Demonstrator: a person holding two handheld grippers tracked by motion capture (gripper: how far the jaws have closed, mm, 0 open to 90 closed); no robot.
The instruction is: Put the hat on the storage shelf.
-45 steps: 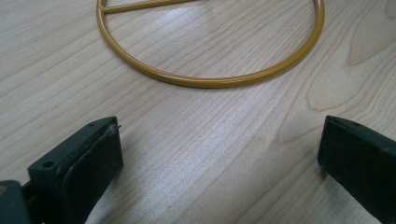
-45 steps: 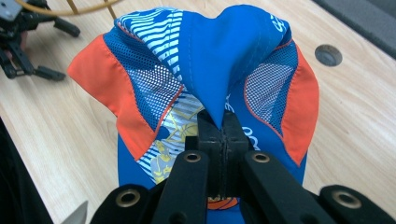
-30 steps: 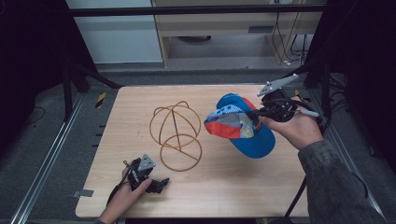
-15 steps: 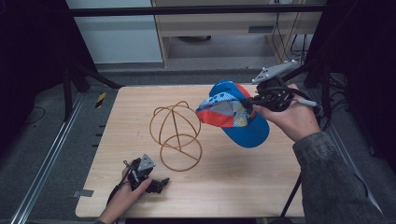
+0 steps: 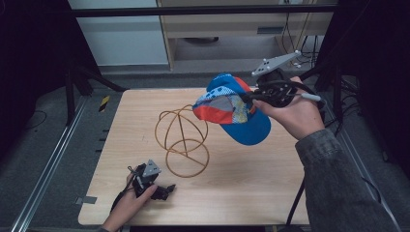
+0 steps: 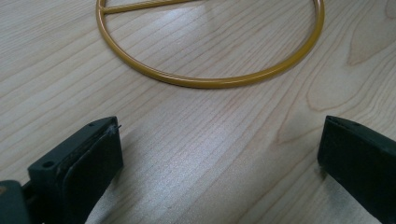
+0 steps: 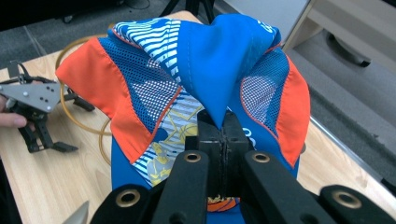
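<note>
Both right tongs [image 7: 219, 128] pinch cap [image 7: 210, 70].

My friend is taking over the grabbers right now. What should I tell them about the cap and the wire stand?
Right gripper: shut on the blue and orange cap, held in the air beside the top of the gold wire stand.
Left gripper: open, holding nothing, low over the table near the stand's base ring.
Done: cap is lifted off the table.
Left: probably setting the cap over the stand's round top, then letting go.
</note>
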